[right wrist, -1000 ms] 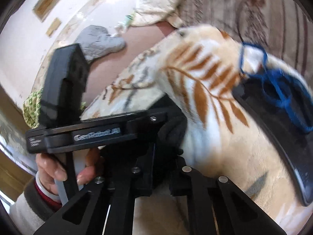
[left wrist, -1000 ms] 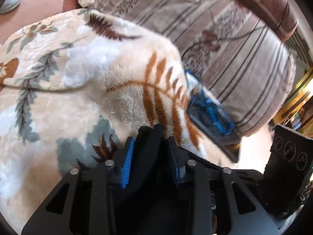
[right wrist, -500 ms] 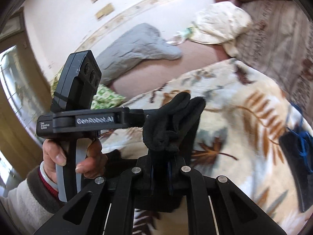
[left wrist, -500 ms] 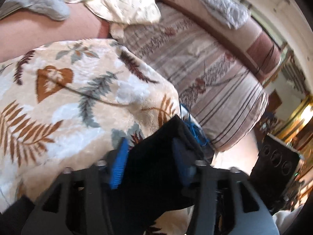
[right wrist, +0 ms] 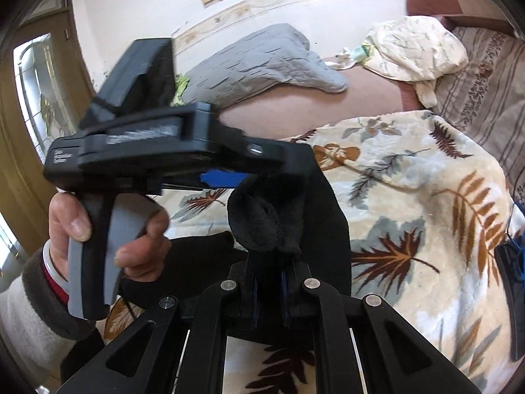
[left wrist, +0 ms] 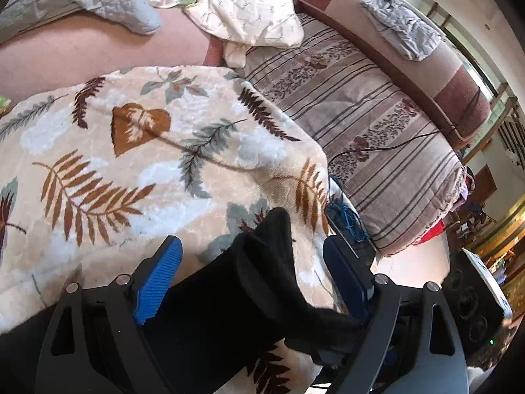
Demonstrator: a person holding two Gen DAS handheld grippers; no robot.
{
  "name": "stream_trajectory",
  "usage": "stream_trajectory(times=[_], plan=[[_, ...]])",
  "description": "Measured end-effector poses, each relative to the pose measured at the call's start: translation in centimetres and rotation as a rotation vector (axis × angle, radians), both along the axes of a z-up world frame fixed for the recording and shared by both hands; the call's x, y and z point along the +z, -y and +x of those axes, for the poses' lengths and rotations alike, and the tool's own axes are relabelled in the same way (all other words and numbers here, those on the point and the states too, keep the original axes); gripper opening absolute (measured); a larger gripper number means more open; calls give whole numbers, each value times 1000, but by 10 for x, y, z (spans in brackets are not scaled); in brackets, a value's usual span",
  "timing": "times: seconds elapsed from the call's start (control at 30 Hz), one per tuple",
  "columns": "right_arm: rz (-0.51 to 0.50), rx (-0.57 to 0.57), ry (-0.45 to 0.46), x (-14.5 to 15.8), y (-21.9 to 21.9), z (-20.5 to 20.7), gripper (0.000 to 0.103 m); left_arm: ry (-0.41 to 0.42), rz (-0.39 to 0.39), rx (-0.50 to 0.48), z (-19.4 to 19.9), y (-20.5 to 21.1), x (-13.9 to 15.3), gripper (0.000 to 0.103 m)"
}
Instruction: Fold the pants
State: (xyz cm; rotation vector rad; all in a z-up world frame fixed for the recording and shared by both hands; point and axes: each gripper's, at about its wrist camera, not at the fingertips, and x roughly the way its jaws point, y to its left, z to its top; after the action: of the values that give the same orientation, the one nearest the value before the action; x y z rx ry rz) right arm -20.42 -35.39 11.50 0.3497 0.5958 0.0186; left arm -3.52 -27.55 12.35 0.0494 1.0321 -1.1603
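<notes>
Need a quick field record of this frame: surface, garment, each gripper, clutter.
surface: leaf-print plush blanket spread over a bed or sofa
garment: black pants, bunched, partly lifted off the blanket
left gripper: jaws opening, pants lie between the blue pads, not pressed
right gripper: shut on the pants, a fold bulges above its fingertips
person: hand on the left gripper's handle
clutter: grey quilt, cream cloth, striped cover
</notes>
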Motion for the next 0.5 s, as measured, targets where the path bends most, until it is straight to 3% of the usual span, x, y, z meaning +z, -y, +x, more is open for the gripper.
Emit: stream_trajectory(times=[0.07, 0.1, 0.5], plan=[[-4, 5, -1, 1, -3, -1, 9, -23, 18, -3, 1, 2, -5, 27], [-3, 8, -1, 1, -3, -1, 9, -27, 31, -6, 0, 2, -6, 18], [-23, 118, 25, 18, -47, 13, 9, 47, 40, 45, 3, -55, 15, 15]])
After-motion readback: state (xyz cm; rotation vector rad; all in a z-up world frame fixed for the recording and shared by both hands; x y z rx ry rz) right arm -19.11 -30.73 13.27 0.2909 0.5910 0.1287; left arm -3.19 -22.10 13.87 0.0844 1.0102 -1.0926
